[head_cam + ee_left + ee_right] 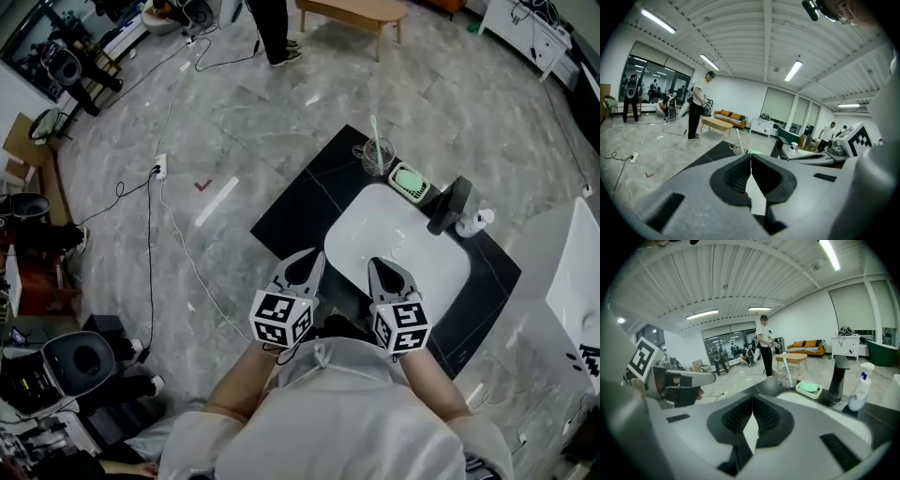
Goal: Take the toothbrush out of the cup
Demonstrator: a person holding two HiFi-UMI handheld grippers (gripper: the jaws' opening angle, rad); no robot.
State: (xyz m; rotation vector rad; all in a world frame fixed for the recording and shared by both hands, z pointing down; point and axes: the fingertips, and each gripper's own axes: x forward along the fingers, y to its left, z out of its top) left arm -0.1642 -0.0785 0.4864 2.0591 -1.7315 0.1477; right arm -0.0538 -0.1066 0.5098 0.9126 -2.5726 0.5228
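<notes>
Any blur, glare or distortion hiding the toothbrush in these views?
Head view: evenly lit, toothbrush small but sharp in the cup. Left gripper view: strong fisheye bending, black corners, toothbrush tiny. Right gripper view: same bending, ceiling lights bright, toothbrush clearest.

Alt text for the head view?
Top-down: a person holds the left hand-held gripper and right hand-held gripper, both shut and empty, at the near edge of a white sink. Beyond it a toothbrush stands in a clear cup beside a soap dish.
</notes>
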